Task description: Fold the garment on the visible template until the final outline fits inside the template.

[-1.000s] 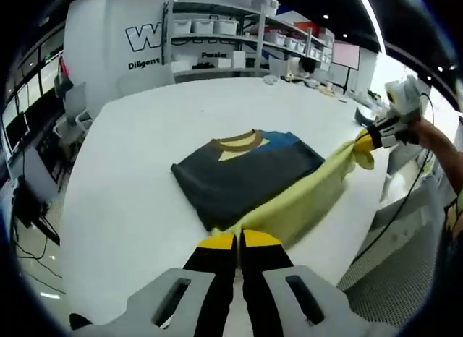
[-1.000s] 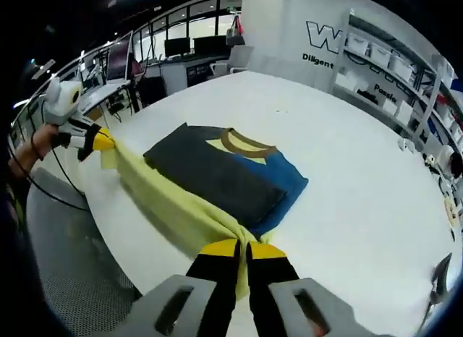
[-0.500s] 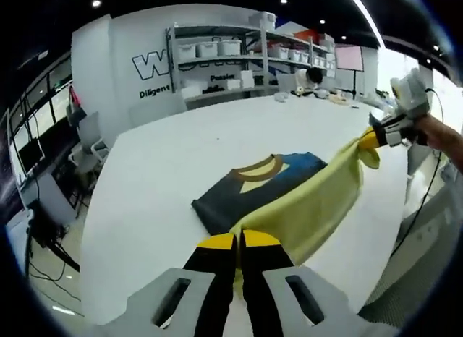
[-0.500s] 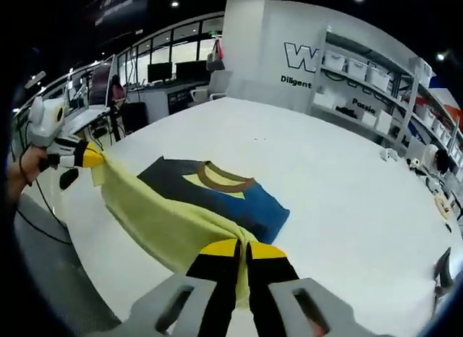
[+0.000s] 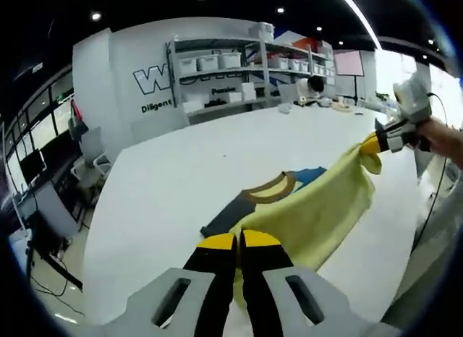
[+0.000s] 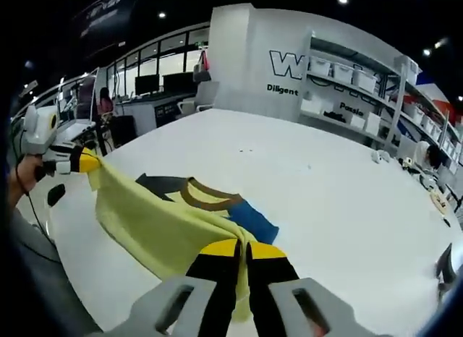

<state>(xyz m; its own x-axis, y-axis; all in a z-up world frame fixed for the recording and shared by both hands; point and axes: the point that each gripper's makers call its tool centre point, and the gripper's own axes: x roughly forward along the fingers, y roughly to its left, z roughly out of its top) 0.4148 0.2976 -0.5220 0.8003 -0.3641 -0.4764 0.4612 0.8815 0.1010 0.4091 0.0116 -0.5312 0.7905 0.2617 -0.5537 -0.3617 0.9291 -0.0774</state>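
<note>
one garment, two tools, one table

I am in a big indoor lab or workshop hall. I work at a large white table. Behind it stand metal shelves with white storage bins, beside a white wall with large letters. On the far side I see office desks with monitors and chairs, under round ceiling lights.

Opposing low views across shared table
</note>
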